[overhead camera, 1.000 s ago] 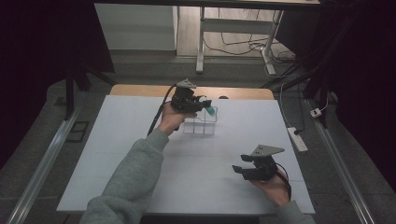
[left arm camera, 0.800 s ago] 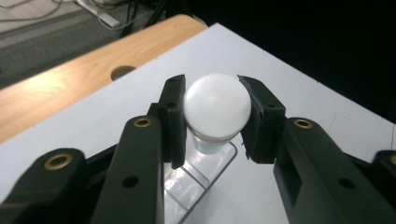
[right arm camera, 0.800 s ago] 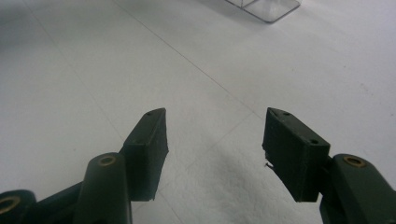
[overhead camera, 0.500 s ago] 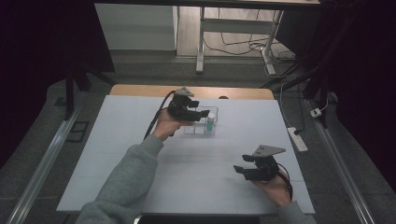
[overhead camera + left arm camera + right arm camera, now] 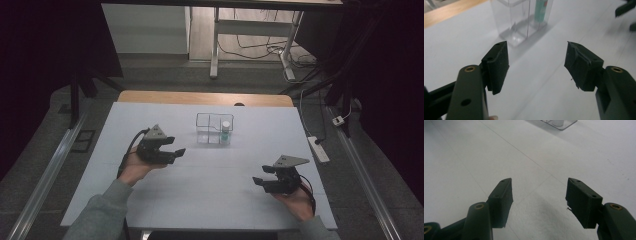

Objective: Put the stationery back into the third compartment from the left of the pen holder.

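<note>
A: Where is the little bottle (image 5: 226, 131)?

B: Standing upright in the right-hand compartment of a clear divided box (image 5: 209, 128), which sits toward the far edge of the bench (image 5: 210, 200), about midway along it. The left compartment looks empty.

A: What does the bottle look like?

B: Small, with a green body and a pale cap. In the left gripper view there is a bit of red on the label, though it is blurred. The box walls are transparent, so the bottle reads plainly through them.

A: And the grippers?

B: The left gripper (image 5: 172, 152) is held above the bench near the left edge, its fingers (image 5: 498, 65) wide apart with nothing between them, aimed toward the box. The right gripper (image 5: 264, 182) sits near the front right corner, well apart from the box, its fingers (image 5: 502, 201) also spread and empty.

A: Why held like that?

B: My guess is that both hands are at rest, clear of the box. With the bottle seated in its compartment and neither gripper holding anything, a placing step looks finished.
</note>
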Motion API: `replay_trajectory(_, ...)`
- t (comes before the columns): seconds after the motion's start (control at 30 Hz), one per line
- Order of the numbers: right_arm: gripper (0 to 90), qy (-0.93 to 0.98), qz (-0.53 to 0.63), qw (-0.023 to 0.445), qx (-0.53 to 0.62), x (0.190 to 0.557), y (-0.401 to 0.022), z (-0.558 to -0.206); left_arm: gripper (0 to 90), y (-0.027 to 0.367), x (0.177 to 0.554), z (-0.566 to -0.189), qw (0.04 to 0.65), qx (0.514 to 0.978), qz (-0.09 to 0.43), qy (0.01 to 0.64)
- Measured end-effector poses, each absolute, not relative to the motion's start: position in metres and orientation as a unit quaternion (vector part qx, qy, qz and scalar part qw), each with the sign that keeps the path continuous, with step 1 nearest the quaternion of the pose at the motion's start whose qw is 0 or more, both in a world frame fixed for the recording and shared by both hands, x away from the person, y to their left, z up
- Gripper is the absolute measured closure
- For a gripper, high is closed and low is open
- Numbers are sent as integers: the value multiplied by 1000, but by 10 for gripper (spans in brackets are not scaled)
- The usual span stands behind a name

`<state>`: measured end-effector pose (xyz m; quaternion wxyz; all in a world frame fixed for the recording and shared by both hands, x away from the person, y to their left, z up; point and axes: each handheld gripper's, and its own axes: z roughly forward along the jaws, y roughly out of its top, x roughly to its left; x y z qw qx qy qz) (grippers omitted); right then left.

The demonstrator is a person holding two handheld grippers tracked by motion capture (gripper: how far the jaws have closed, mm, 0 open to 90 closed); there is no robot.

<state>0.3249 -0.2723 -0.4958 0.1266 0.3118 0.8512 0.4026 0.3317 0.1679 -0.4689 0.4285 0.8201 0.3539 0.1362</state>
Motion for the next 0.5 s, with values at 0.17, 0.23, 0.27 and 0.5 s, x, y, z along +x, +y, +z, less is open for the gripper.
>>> replay_trajectory(0.17, 376, 851, 402, 127, 312, 325, -272, -496, 356, 189, 308, -486, 424, 816, 139, 368)
replay_trajectory(0.23, 376, 852, 401, 127, 311, 325, -272, -496, 356, 197, 300, -492, 419, 817, 140, 371)
replay_trajectory(0.27, 375, 852, 402, 127, 310, 325, -272, -496, 356, 201, 297, -494, 416, 817, 141, 373)
replay_trajectory(0.5, 376, 852, 403, 131, 307, 325, -272, -496, 355, 216, 284, -504, 419, 812, 137, 382)
